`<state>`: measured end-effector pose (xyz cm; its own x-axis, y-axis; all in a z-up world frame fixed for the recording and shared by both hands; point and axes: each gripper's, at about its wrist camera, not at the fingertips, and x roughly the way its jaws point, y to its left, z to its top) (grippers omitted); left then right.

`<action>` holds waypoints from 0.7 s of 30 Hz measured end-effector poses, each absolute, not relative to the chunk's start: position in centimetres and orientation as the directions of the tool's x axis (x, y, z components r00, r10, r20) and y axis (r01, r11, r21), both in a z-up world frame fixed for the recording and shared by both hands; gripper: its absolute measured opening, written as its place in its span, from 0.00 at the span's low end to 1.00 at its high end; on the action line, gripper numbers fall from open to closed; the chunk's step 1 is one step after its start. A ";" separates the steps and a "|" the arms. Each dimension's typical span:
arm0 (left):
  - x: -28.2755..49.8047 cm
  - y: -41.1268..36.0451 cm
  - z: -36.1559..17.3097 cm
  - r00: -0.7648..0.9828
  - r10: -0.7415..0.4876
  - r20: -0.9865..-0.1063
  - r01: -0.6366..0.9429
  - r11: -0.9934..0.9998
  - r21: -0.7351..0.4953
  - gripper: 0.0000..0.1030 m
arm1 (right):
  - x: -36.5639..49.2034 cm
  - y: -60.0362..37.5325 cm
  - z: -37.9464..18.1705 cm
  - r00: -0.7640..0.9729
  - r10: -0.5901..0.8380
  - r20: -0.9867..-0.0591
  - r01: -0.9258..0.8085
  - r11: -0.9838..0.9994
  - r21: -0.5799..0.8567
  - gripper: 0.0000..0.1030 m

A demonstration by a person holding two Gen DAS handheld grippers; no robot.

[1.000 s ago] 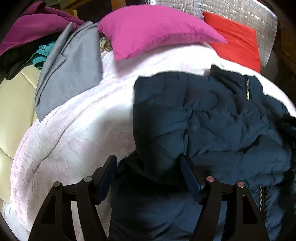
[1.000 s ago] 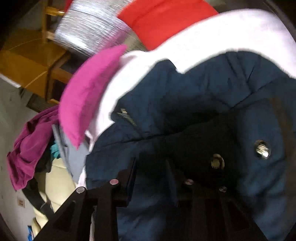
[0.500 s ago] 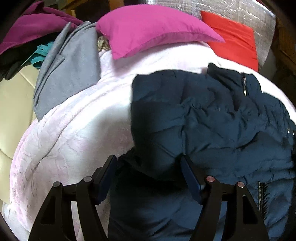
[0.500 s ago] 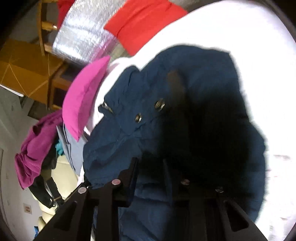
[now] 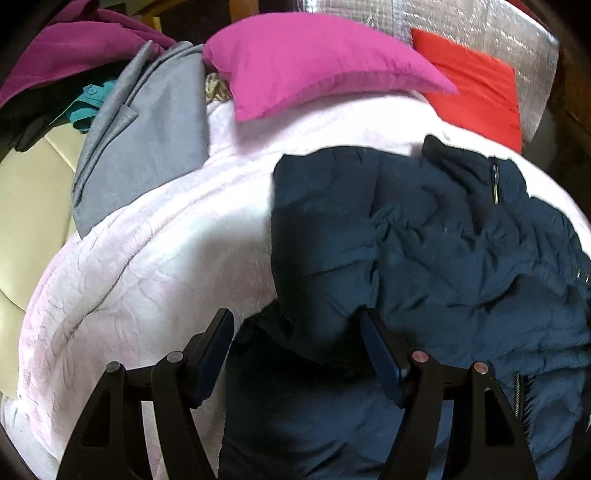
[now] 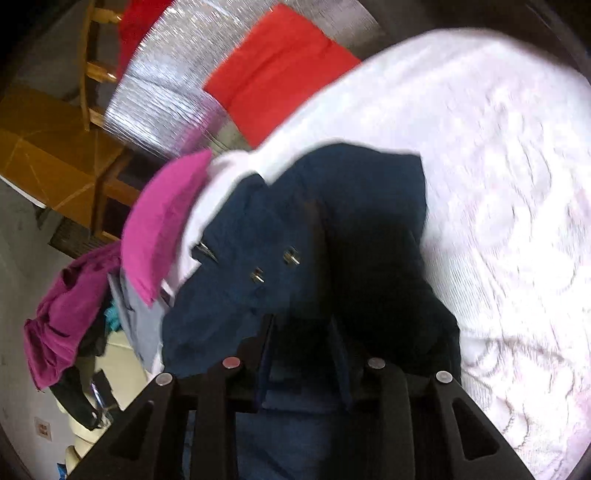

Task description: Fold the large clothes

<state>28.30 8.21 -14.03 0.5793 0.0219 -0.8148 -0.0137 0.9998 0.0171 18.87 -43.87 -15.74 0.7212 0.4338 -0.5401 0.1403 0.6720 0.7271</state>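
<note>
The right gripper (image 6: 301, 343), its black two-finger jaws standing narrow, is pinching a dark fold of the navy-blue padded jacket (image 6: 288, 236), the cloth bunching between the pads; the left gripper (image 5: 297, 352) is standing wide, its blue-padded fingers (image 5: 380, 354) straddling a puffy lower fold of the same jacket (image 5: 424, 258), and whether those pads are actually pressing on it cannot be told. Outward from the jaws, the jacket is lying crumpled on the pale pink plush blanket (image 5: 147, 266) that is covering the bed, with a zip running near its upper edge in the left wrist view and two metal snaps showing in the right wrist view. Beyond it, a magenta cushion (image 5: 314, 62), a red cushion (image 5: 476, 96) and a silver quilted panel (image 5: 461, 26) are sitting at the far side, while a grey garment (image 5: 147, 140) and a purple garment (image 5: 74, 48) are lying heaped to the left. By its look, the jacket is soft, bulky and springy, probably light for its size; its smooth shell is likely to slide in a shallow pinch, and the padding is likely to push a fold back open. A firmer hold would probably be at a seam, hem or the zip edge, taking a deep bite of cloth at two well-separated points.
</note>
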 end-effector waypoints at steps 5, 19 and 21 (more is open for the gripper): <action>28.6 8.4 -14.3 0.575 0.036 -0.817 -0.029 0.999 0.024 0.70 | 20.0 -41.9 -16.0 0.688 0.435 -0.581 0.127 0.716 0.687 0.32; 28.2 8.9 -13.9 0.582 0.034 -0.813 -0.053 0.999 0.003 0.70 | 15.7 -45.2 -15.8 0.731 0.388 -0.562 0.165 0.699 0.696 0.32; 28.1 9.3 -13.5 0.596 0.036 -0.802 -0.070 0.997 -0.008 0.70 | 15.6 -46.2 -15.9 0.739 0.376 -0.558 0.194 0.675 0.712 0.41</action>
